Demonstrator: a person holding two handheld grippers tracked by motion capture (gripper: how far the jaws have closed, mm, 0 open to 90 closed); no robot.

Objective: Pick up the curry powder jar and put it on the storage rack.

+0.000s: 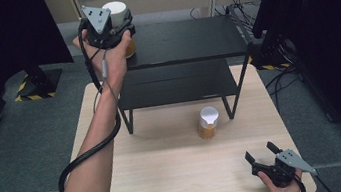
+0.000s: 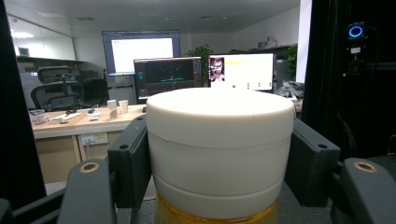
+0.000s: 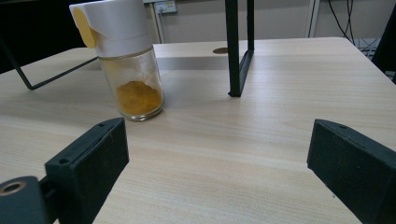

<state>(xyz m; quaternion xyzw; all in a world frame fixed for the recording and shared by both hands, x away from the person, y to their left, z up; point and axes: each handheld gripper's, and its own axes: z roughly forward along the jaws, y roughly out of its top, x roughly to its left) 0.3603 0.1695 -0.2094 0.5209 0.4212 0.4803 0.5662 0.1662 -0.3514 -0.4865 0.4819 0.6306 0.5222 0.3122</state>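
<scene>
Clamping white-capped jar (image 2: 219, 149) over black shelf (image 1: 186, 41), left gripper (image 1: 109, 30) jaws closed, right gripper (image 1: 264, 156) jaws wide apart, empty, spice jar (image 1: 208, 122) between shelf legs.

Office lab, monitors (image 2: 205, 72), desk chair (image 2: 56, 88)

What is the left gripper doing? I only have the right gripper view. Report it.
Observer: The left gripper is shut on a white-lidded jar with yellow contents.
Operator: Give me its location.
Observer: At the left end of the black rack's top shelf; whether the jar rests on it I cannot tell.
Operator: Now place my right gripper on the table.
Observer: The right gripper sits open near the table's front right corner, with the second jar ahead and to its left.
</scene>
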